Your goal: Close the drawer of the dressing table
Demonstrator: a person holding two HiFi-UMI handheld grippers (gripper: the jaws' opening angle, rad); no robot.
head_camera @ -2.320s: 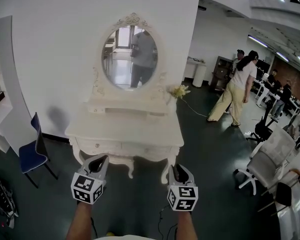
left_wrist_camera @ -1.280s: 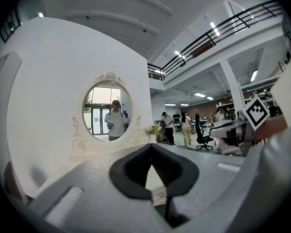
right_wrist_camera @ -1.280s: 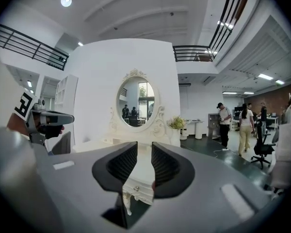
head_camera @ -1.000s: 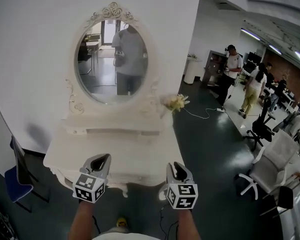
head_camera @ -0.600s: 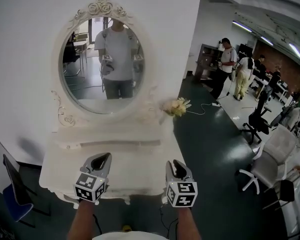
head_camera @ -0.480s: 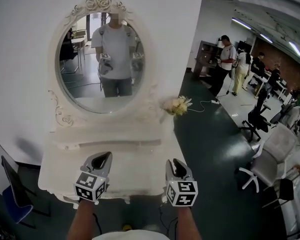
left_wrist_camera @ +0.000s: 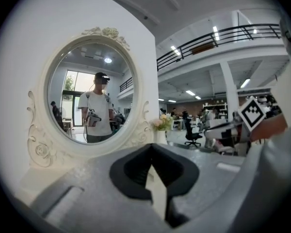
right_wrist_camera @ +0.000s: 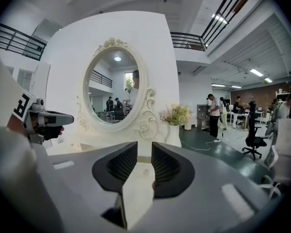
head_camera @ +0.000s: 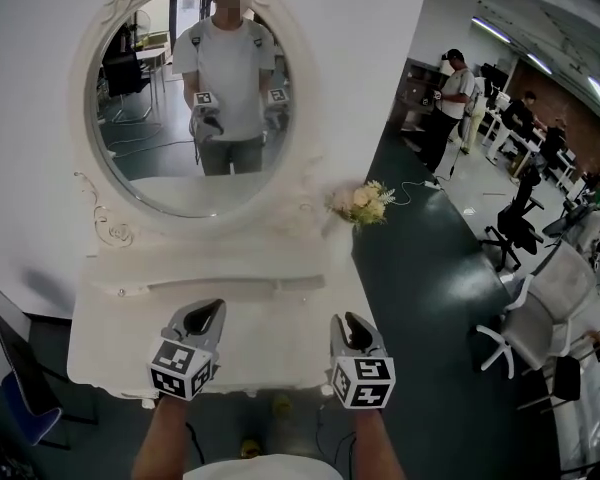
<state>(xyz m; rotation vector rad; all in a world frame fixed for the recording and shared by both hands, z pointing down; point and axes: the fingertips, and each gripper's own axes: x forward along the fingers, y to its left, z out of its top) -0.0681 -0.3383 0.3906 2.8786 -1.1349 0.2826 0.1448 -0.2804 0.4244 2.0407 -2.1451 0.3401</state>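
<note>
- Hovering over the near part of the white worktop [head_camera: 270, 340], the left hand-held gripper [head_camera: 202, 318] sits at the lower left-centre of the head view. The right hand-held gripper [head_camera: 352, 330] is at the lower centre, beside it but apart. Each is carried on a bare forearm.
- The left hand-held gripper's dark pads meet at their tips and clamp nothing.
- The right hand-held gripper's jaws stand a narrow slot apart, roughly parallel. Only the pale worktop shows through the slot.
- The dressing table [head_camera: 108, 346] fills the left and centre of the head view and stands against a white wall [head_camera: 350, 58].
- Its oval mirror [head_camera: 150, 153], in a carved white frame, takes up the upper left. It reflects the person holding both grippers.
- A long low ledge [head_camera: 230, 286] runs along the back of the worktop under the mirror.
- The drawer cannot be made out in any view, because the table's front lies below the worktop's near edge.
- A small bunch of pale flowers [head_camera: 365, 202] stands just right of the mirror frame.
- Office chairs [head_camera: 528, 330] stand on the dark floor at the right edge, and people [head_camera: 448, 98] stand at the upper right.
</note>
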